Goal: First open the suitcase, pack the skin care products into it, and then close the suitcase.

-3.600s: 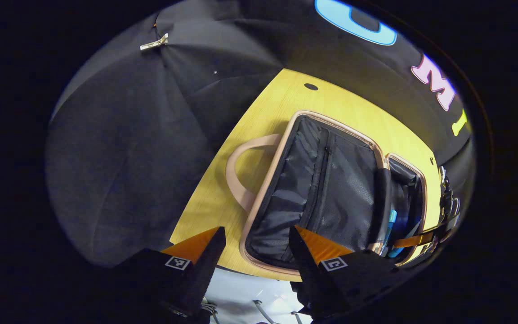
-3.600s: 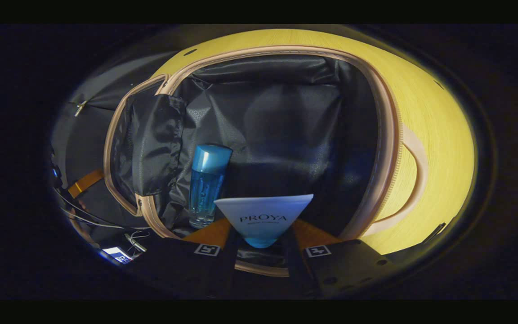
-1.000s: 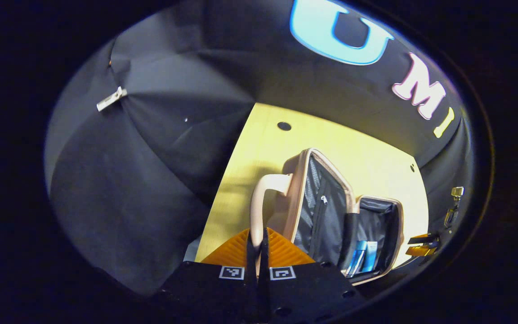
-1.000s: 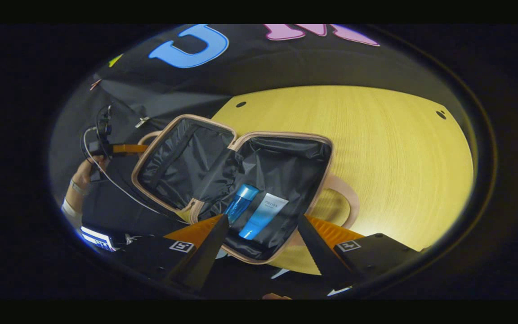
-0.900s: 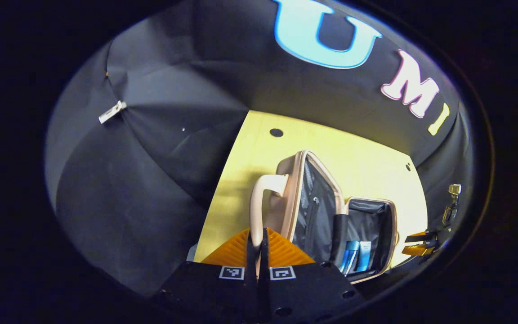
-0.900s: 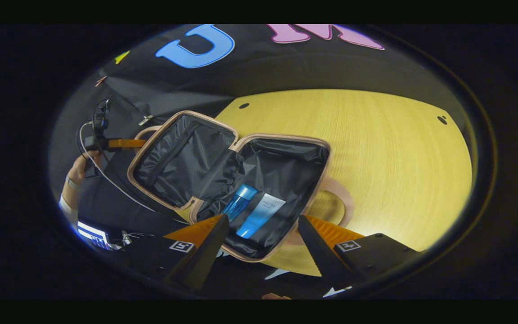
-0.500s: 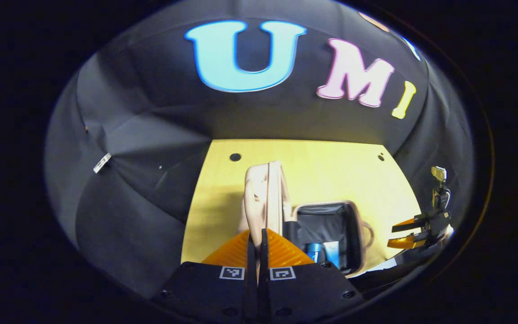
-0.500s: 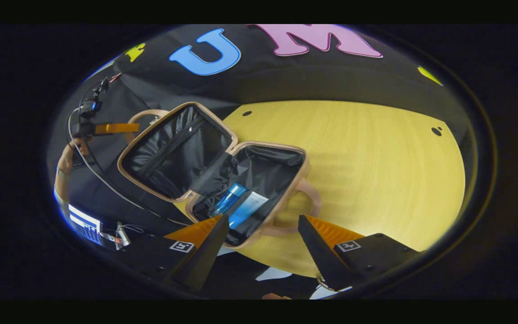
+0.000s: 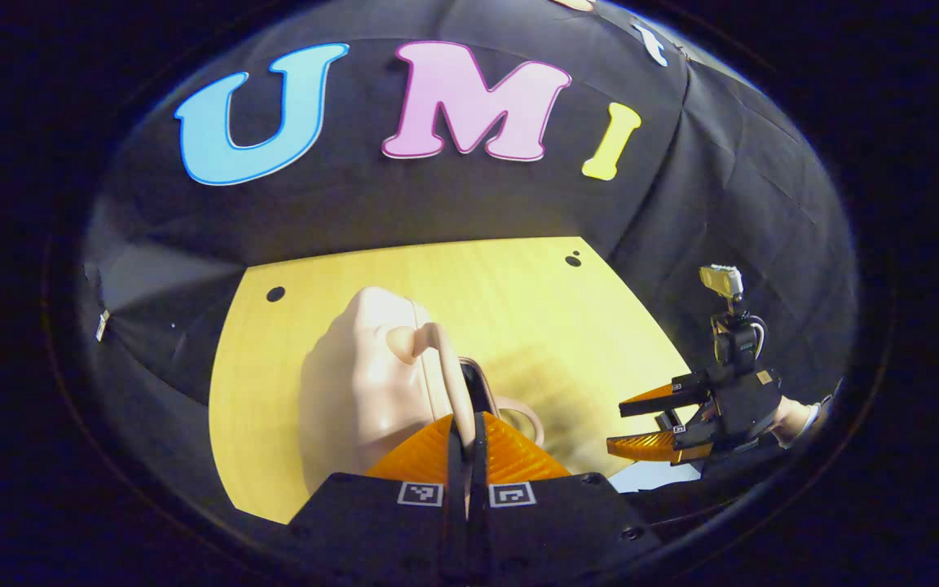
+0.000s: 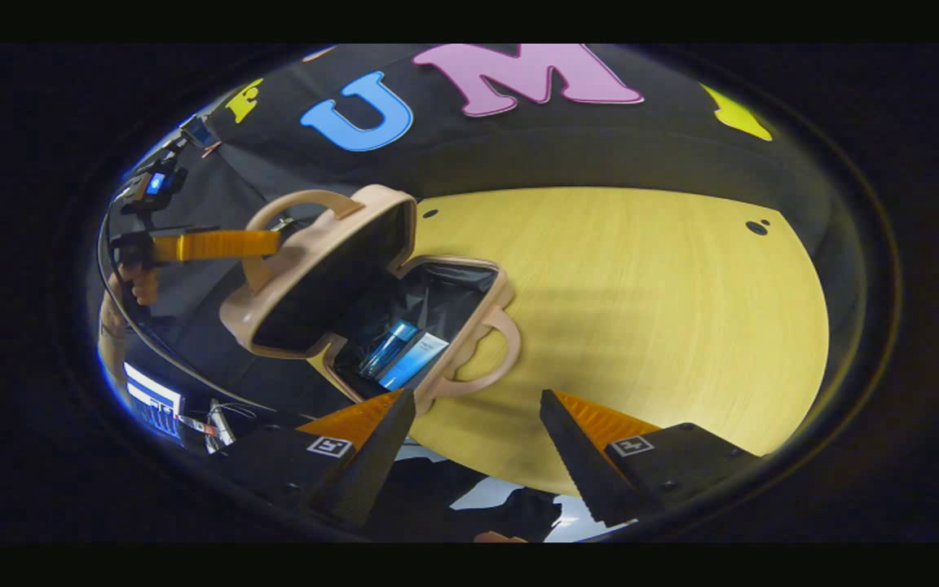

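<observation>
**Lid half lowered over the packed case**

From where I stood, much of the small pale-pink hard-shell suitcase [image 10: 331,277] was hard to read. In the left gripper view its raised lid turned its smooth outer shell toward the camera and hid nearly all of the dark interior; just a narrow black gap showed beside the lid's edge. The left gripper [image 9: 467,432] had its fingers pressed together on the lid's curved pink handle [image 9: 445,367], most of which was swallowed between them.

In the right gripper view the lid hung tilted over the lower half, its inside in deep shadow. Under it, in the black-lined lower half, lay the slim blue bottle [image 10: 388,346] and, touching it, the white-and-blue tube [image 10: 416,359], both partly shaded by the lid. The lower half's own handle [image 10: 482,359] lay flat on the table. The right gripper [image 10: 476,444] stood with its fingers spread wide and nothing between them, near the case's front edge but apart from it.

The case rested near the front left edge of the yellow wood-grain table [image 10: 641,302], which had small dark holes near its corners. Black cloth [image 9: 722,187] walled the booth behind it. A hand [image 10: 131,285] holding the left gripper showed dimly at the far left.
</observation>
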{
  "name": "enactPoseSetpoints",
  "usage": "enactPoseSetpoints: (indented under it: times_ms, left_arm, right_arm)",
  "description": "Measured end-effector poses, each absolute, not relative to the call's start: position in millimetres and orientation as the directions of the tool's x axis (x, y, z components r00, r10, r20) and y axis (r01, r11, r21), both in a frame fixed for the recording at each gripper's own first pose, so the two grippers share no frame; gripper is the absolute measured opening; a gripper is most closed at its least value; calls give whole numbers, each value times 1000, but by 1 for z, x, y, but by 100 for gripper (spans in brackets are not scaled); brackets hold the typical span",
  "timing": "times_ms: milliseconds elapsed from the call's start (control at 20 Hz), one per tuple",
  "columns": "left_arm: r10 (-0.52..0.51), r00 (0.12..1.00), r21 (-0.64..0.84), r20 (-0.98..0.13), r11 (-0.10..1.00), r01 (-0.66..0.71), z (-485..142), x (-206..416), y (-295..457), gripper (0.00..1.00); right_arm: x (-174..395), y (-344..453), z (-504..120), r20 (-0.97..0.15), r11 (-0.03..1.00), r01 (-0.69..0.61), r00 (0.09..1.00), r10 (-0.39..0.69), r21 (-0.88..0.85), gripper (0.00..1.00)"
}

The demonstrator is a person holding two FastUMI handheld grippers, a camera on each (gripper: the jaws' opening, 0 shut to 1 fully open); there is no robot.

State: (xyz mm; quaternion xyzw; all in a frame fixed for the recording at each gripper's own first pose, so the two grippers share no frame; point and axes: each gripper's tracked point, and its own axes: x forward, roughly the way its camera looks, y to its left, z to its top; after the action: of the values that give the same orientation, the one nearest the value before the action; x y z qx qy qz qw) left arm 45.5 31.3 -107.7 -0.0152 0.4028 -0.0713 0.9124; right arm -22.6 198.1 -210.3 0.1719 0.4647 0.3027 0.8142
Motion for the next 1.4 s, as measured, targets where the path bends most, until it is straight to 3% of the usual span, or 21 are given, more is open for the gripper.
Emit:
enactPoseSetpoints:
  times_ms: [200, 450, 600, 750, 800, 950, 1000, 1050, 1150, 1400]
  left_arm:
    - [-202, 587, -140, -784, 979, 149, -181, 58, -18, 6]
    - [-201, 489, -161, -849, 979, 122, -256, 62, -42, 6]
    - [-190, 461, -169, -867, 982, 86, -271, 67, -51, 9]
    - [-123, 464, -92, -877, 992, 88, -275, 68, -53, 18]
    - [-97, 470, -69, -877, 995, 76, -274, 68, -53, 23]
    - [-20, 520, 4, -854, 999, 45, -257, 71, -46, 54]
    - [-10, 547, 19, -837, 999, 47, -247, 72, -48, 57]
    - [-5, 576, 29, -817, 998, 50, -235, 72, -52, 69]
    - [3, 655, 48, -755, 998, 52, -208, 75, -61, 81]
    - [31, 818, 94, -574, 995, 28, -139, 63, -88, 86]
  right_arm:
    - [-36, 159, -222, -677, 787, -283, 403, 617, 549, 98]
    - [-49, 118, -230, -696, 815, -219, 431, 574, 536, 98]
    - [-53, 103, -232, -700, 822, -192, 444, 560, 536, 98]
    - [-56, 94, -234, -698, 822, -191, 447, 559, 537, 98]
    - [-56, 91, -233, -693, 819, -193, 450, 563, 540, 98]
    - [-56, 89, -230, -677, 810, -213, 457, 576, 546, 98]
    - [-58, 89, -230, -673, 807, -223, 455, 583, 547, 98]
    - [-59, 90, -229, -669, 802, -233, 452, 590, 549, 98]
    - [-57, 88, -224, -656, 800, -248, 469, 592, 546, 98]
    - [-32, 76, -182, -555, 832, -317, 629, 544, 455, 98]
